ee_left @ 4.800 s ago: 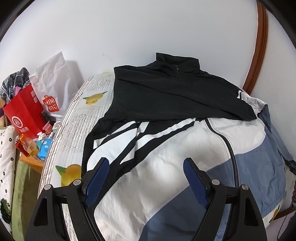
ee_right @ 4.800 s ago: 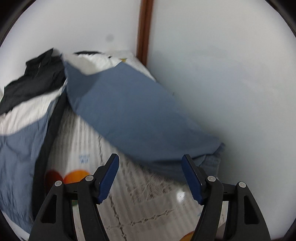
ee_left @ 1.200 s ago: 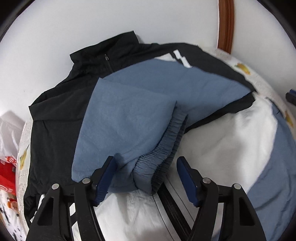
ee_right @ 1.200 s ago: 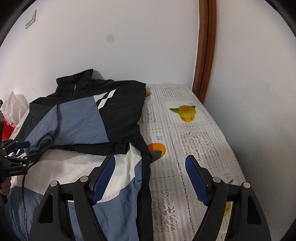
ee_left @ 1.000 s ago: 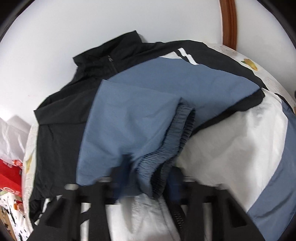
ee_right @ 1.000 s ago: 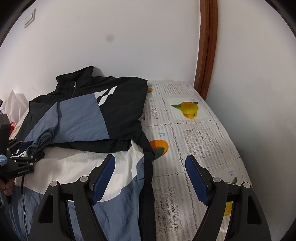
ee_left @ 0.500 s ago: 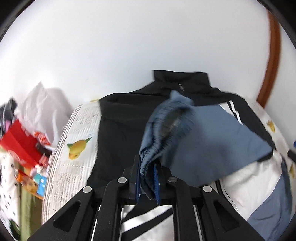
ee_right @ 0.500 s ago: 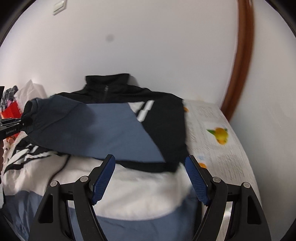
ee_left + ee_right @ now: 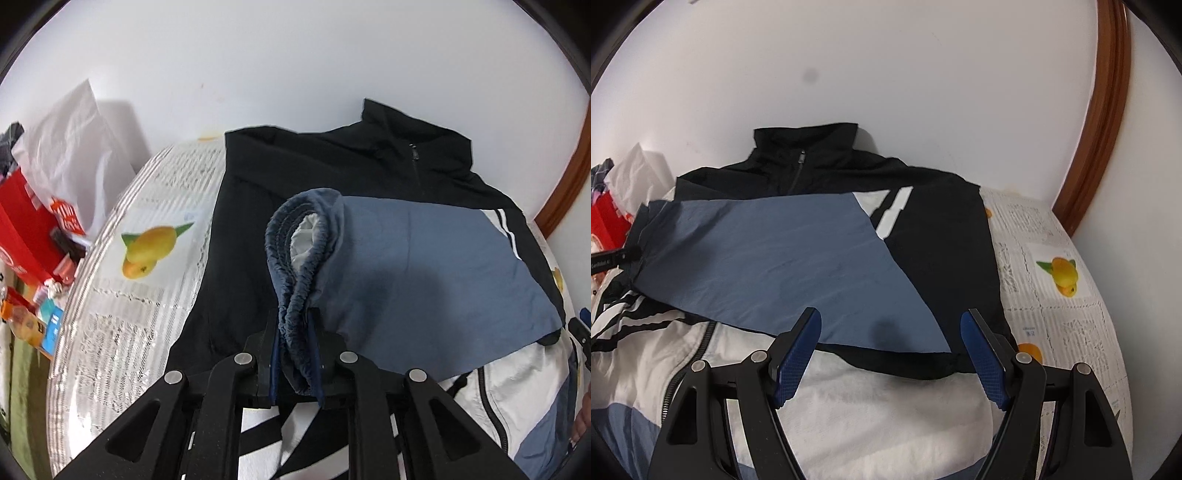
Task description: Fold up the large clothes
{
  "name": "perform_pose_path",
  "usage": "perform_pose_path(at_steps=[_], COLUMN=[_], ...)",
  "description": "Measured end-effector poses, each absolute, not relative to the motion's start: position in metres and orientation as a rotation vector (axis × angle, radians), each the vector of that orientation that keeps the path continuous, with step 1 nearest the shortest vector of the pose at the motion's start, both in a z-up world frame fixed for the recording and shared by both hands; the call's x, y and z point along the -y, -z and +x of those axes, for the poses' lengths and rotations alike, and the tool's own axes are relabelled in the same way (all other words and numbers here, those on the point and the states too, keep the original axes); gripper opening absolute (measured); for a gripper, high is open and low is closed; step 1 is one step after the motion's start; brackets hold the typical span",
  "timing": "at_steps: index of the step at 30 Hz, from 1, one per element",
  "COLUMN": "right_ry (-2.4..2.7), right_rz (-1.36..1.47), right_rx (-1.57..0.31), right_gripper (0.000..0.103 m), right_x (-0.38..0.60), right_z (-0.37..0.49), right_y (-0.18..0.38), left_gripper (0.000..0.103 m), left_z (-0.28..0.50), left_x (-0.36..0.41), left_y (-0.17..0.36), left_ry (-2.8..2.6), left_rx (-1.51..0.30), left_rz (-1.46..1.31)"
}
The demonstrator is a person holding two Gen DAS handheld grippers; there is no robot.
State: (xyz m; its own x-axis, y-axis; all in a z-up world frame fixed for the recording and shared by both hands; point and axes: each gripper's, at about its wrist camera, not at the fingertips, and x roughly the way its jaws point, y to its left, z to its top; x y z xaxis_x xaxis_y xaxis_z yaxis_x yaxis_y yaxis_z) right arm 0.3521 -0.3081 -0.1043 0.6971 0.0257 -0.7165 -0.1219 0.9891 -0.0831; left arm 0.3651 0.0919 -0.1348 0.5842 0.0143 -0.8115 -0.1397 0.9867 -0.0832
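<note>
Left wrist view. The left tool (image 9: 295, 332) is seen nearly closed on the elastic cuff (image 9: 299, 258) of the blue sleeve (image 9: 424, 273); its jaws are opening slightly, yet the gathered cuff is pinched between the pads. The cuff is ribbed and bunched, with a white lining visible inside its mouth. The sleeve is drawn across the chest of the jacket (image 9: 332, 155), probably so that it lies within the body outline before the next fold. The jacket is spread on the bed (image 9: 122, 295), collar towards the wall, zip closed at the neck. The bed cover is a pale, lace-like print with fruit pictures. A red bag (image 9: 26, 229) and a white bag (image 9: 74, 147) stand beside the bed.

Right wrist view. The right tool (image 9: 890, 354) is held wide apart and empty, above the lower edge of the folded sleeve (image 9: 768, 258), touching nothing as far as can be told. It is judged to be standing ready to flatten or take the hem. The fabric looks thin, smooth and slightly creased: black shoulders, blue panel, white stripes (image 9: 894, 214), white lower body (image 9: 886, 406). A dark zip (image 9: 698, 354) runs down the front.
</note>
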Motion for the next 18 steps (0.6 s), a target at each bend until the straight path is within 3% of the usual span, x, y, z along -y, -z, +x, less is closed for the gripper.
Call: perform_pose_path(at_steps=[5,18], right_ry=[-0.067,-0.03], right_rz=[-0.121,-0.156], right_rx=[-0.808,-0.77], right_gripper=[0.077,0.077], right_x=[0.316,0.33], right_z=[0.354,0.301], right_y=[0.109,0.093], left_gripper=[0.023,0.023], left_z=[0.363,0.304], left_x=[-0.098,-0.112], left_y=[0.136,0.105], left_ry=[-0.135,-0.155], left_rx=[-0.944,-0.899], left_rz=[-0.135,-0.086])
